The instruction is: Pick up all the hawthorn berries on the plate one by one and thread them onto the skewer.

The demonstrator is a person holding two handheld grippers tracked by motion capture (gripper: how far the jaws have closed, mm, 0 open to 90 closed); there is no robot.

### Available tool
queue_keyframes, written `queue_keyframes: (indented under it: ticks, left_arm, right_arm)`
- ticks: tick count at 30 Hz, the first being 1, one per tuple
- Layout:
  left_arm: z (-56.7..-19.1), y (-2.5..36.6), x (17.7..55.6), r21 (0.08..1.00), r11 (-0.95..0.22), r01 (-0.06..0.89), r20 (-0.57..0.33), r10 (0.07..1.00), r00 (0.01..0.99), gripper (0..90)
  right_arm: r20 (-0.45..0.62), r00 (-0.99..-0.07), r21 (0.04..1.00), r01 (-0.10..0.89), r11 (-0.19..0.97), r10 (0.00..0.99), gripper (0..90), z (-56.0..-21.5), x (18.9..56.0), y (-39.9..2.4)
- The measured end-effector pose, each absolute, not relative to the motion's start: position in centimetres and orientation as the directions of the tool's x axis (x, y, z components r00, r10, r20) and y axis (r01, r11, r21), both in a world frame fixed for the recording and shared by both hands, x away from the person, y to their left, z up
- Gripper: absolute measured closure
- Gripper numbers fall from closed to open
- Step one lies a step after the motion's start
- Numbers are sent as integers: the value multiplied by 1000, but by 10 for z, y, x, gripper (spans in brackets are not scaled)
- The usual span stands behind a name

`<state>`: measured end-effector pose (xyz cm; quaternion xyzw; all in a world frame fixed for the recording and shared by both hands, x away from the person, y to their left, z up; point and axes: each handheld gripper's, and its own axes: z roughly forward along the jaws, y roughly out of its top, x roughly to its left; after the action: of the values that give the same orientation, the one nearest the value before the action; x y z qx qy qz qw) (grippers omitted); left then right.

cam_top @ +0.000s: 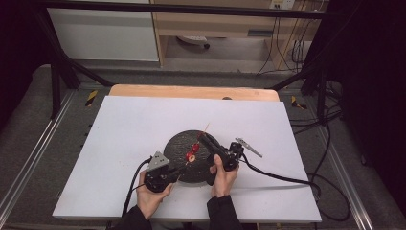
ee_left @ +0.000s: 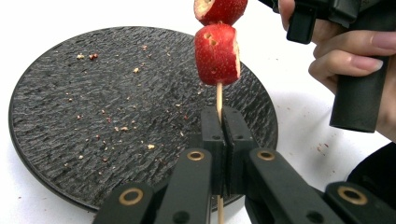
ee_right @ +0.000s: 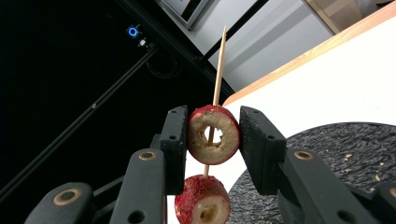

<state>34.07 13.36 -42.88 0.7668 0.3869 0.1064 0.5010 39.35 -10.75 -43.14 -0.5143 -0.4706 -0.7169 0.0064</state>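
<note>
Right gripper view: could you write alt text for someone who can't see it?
A hand-held gripper clamps its two black jaws on a cored red fruit ring threaded on a thin wooden skewer. A second red fruit piece sits just below it on the skewer, above the edge of a dark textured plate.

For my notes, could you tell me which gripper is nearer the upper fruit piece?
Right: the right gripper clamps the upper fruit piece; the left gripper grips the skewer lower down.
</note>
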Motion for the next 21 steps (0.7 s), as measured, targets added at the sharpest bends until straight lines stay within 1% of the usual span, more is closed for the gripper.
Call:
queue_keyframes:
  ticks: [10, 11, 15, 16, 17, 18, 19, 21]
  left_arm:
    - [-431, 136, 340, 852, -203, 484, -226, 690, 688, 887]
    - [-430, 137, 339, 852, -203, 482, -225, 691, 687, 887]
    - [-429, 141, 339, 852, -205, 482, -221, 694, 686, 887]
    - [-429, 141, 339, 852, -205, 482, -221, 694, 686, 887]
    - [-429, 143, 339, 853, -209, 478, -215, 694, 687, 887]
    - [-429, 143, 339, 853, -209, 478, -215, 694, 687, 887]
    - [-429, 145, 339, 851, -212, 480, -213, 695, 686, 886]
    - [-428, 147, 339, 850, -219, 479, -208, 696, 687, 887]
  right_arm:
    - [720, -481, 694, 505, -513, 501, 626, -431, 393, -108]
    - [699, -488, 715, 500, -489, 523, 585, -428, 393, -110]
    - [663, -506, 747, 491, -447, 551, 499, -422, 392, -115]
    - [663, -506, 747, 491, -447, 551, 499, -422, 392, -115]
    - [629, -519, 773, 496, -395, 579, 424, -418, 394, -119]
    - [629, -519, 773, 496, -395, 579, 424, -418, 394, -119]
    - [595, -524, 794, 502, -343, 610, 342, -415, 395, -123]
    - [565, -532, 809, 509, -295, 630, 279, -412, 396, -127]
